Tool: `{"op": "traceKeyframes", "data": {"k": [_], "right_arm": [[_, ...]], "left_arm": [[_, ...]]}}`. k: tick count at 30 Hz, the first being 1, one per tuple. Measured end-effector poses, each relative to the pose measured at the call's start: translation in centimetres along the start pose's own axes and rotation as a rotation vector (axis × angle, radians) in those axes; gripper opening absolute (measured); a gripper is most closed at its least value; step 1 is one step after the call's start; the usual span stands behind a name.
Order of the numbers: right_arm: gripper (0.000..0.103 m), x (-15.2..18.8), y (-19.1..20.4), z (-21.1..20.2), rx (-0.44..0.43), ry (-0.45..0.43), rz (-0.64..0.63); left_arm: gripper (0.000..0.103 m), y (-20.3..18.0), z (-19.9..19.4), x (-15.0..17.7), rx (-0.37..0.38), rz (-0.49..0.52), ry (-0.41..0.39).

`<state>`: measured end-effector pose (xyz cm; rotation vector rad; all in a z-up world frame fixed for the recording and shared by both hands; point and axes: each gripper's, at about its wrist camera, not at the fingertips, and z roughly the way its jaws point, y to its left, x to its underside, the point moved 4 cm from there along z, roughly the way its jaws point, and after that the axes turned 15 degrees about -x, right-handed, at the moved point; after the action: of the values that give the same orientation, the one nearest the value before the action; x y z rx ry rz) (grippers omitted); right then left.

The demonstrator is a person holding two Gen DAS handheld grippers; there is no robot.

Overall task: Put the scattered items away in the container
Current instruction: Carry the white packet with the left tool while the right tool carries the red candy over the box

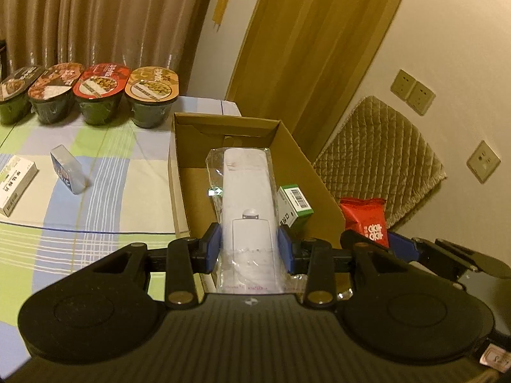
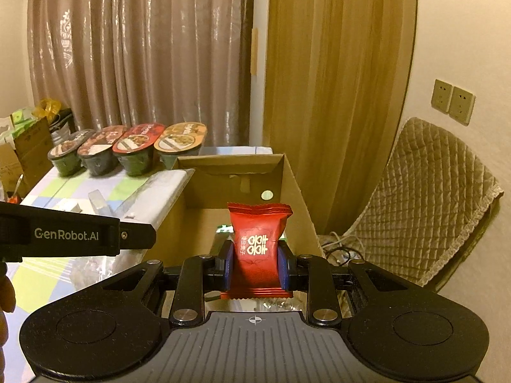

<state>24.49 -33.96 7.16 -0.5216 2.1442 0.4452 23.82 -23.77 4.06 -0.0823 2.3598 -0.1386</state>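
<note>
Here the white remote (image 1: pixel 248 214), sealed in a clear crinkly bag, sits clamped between the blue pads (image 1: pixel 213 249) of the left gripper (image 1: pixel 249 249), its long body pointing straight ahead over the open cardboard box (image 1: pixel 316 172). A small green-and-white carton (image 1: pixel 295 206) lies in the box just ahead and to the right of those fingers. The right gripper (image 2: pixel 254 266) is closed on a red candy packet (image 2: pixel 258 249), a glossy pillow-shaped foil with crimped ends, held upright over the near edge of the same box.

To do this step well, I would lower each item well inside the walls before letting go; the slick bag may slip, so the remote should go in flat and lengthwise beside the carton, not on top of it.

Ahead and to the left on the checked cloth (image 1: pixel 105 191) remain a clear plastic case (image 1: pixel 68 169) and a white printed box (image 1: pixel 14 188), with four lidded food bowls (image 1: pixel 99 95) farther off.
</note>
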Motion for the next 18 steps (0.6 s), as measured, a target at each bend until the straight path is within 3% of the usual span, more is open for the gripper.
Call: {"op": "traceKeyframes", "data": {"k": [18], "right_arm": [[0.03, -0.3, -2.4, 2.6, 0.0, 0.025, 0.006]], "left_arm": [[0.033, -0.9, 4.2, -0.5, 0.005, -0.07, 0.05]]}}
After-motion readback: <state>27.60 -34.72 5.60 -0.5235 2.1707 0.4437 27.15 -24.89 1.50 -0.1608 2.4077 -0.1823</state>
